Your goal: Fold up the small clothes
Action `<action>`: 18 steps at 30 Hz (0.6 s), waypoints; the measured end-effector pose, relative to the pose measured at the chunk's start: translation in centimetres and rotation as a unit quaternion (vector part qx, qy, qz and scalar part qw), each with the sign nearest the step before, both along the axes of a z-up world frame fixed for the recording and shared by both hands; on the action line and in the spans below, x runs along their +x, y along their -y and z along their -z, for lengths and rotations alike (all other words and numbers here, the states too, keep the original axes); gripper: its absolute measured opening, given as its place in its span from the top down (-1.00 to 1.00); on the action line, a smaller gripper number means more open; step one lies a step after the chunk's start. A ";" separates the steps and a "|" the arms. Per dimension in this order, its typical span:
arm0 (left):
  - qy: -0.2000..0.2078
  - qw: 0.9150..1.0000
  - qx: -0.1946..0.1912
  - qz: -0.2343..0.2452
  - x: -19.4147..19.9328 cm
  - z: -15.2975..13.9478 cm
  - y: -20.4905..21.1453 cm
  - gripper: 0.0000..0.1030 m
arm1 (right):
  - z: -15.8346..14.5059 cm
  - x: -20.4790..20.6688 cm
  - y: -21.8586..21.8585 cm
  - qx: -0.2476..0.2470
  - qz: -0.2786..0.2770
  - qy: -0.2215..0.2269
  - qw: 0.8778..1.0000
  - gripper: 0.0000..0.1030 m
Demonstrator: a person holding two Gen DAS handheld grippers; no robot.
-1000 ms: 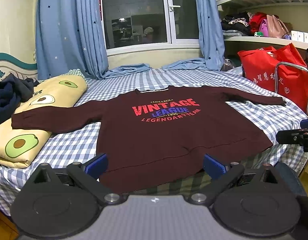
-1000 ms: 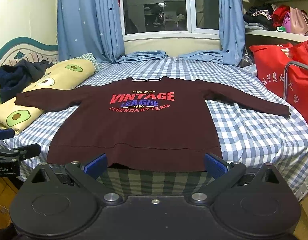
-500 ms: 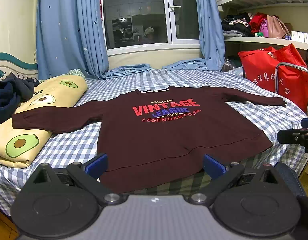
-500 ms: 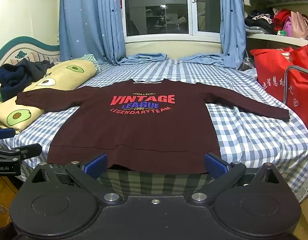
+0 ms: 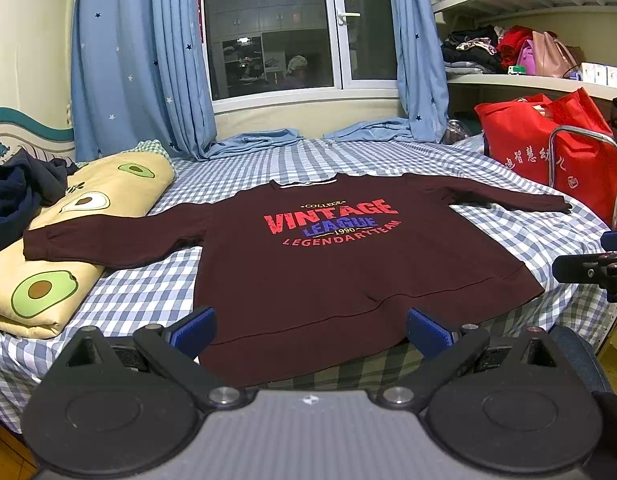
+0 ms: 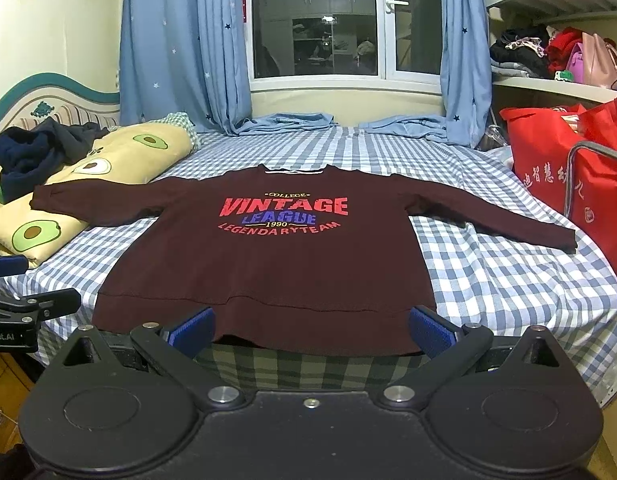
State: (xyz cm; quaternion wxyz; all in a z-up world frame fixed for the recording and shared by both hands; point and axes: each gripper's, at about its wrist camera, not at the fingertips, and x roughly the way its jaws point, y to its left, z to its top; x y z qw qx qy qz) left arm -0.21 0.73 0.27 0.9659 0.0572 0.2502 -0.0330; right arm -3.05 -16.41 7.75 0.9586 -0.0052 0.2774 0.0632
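- maroon long-sleeved cotton sweatshirt (image 6: 268, 264) lies flat on blue checked bed (image 6: 488, 280), sleeves spread, unmoved since a second ago
- left hand-held gripper (image 5: 308, 330) and right hand-held gripper (image 6: 308, 330) both wide, empty, near hem
- folding not started

A dark maroon long-sleeved sweatshirt (image 5: 340, 272) (image 6: 268, 264) lies flat and face up on the blue-and-white checked bed (image 5: 388, 160) (image 6: 488, 280), unfolded, with both sleeves spread out to the sides. Its chest print reads "COLLEGE VINTAGE LEAGUE 1990 LEGENDARY TEAM", in red with "LEAGUE" in blue. The neckline points toward the far side of the bed and shows a thin white edge. The ribbed hem reaches the bed's near edge and hangs slightly over it. One sleeve end rests on the avocado-print pillow (image 5: 48, 280) (image 6: 120, 164); the other sleeve lies straight on the checked sheet.
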 end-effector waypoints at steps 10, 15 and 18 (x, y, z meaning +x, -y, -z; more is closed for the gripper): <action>0.001 1.000 -0.002 0.001 0.0 -0.1 0.0 -0.99 | -0.2 0.0 -0.1 -0.003 -0.001 0.003 1.000 -0.99; 0.001 1.000 -0.003 0.000 0.0 -0.2 0.0 -0.99 | -0.1 0.0 -0.1 -0.002 0.000 0.002 1.000 -0.99; 0.001 1.000 -0.003 0.000 -0.1 -0.2 0.1 -0.99 | -0.1 0.0 -0.1 -0.002 0.000 0.003 1.000 -0.99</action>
